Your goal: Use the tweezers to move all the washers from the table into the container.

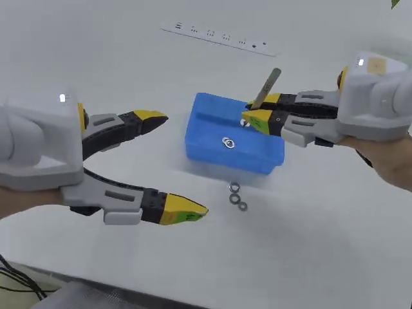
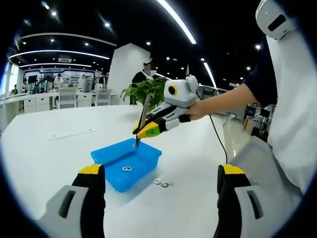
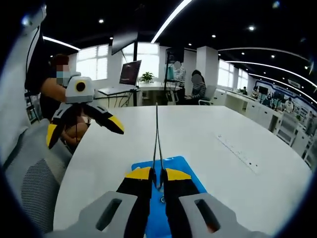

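Note:
A blue container (image 1: pixel 207 119) stands mid-table with one washer (image 1: pixel 228 143) lying inside it. Three more washers (image 1: pixel 237 197) lie on the white table just in front of it. My right gripper (image 1: pixel 256 120) is shut on the metal tweezers (image 1: pixel 266 86), which slant upward while their tips point down into the container's far right part. From the left gripper view, the tweezers (image 2: pixel 143 114) dip into the container (image 2: pixel 109 158), and the table washers (image 2: pixel 163 184) lie near it. My left gripper (image 1: pixel 172 165) hovers open and empty left of the container. In the right gripper view, the tweezers (image 3: pixel 157 136) rise from my right gripper (image 3: pixel 159 174).
A white power strip (image 1: pixel 219 37) lies at the far side of the table. A grey mesh chair (image 3: pixel 29 193) stands at the near table edge beside the person. Cables hang at the lower left corner (image 1: pixel 16 280). Other people and desks are far behind.

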`<state>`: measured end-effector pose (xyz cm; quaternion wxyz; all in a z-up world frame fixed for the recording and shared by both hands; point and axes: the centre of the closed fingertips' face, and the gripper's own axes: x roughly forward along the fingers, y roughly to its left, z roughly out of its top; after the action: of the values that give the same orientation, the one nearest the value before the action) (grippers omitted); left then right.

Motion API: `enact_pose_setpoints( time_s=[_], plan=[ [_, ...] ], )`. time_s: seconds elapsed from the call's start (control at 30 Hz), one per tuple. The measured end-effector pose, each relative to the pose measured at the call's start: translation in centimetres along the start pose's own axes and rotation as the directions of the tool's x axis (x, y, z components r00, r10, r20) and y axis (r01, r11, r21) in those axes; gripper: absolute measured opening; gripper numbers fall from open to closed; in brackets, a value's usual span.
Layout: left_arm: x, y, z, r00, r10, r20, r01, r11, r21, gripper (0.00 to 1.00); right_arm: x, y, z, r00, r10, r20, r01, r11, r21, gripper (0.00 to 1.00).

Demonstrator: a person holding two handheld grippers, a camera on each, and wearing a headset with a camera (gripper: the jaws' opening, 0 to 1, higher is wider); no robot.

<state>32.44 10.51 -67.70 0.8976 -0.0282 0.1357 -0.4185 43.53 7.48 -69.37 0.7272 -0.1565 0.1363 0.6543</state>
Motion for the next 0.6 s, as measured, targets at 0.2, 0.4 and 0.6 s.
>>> enact_pose_setpoints(
  time_s=[0.2, 0.4, 0.6],
  plan=[
    [-1.0, 1.6, -1.0, 0.9987, 0.042, -0.027, -0.043, 0.999, -0.027, 0.99, 2.0, -0.9, -3.0, 0.9997, 0.003, -0.025, -0.001, 0.997, 0.077, 0.09],
    [-1.5, 2.5, -1.4, 0.9962, 0.077, -0.04, -0.079, 0.996, -0.039, 0.99, 3.0, -0.9, -4.9, 0.9985, 0.005, -0.054, 0.001, 0.995, 0.1, 0.1],
    [-1.6, 3.0, -1.8, 0.994, 0.102, -0.038, -0.104, 0.993, -0.061, 0.99, 3.0, -0.9, -5.3, 0.9983, 0.004, -0.058, 0.003, 0.993, 0.116, 0.1]
  ],
)
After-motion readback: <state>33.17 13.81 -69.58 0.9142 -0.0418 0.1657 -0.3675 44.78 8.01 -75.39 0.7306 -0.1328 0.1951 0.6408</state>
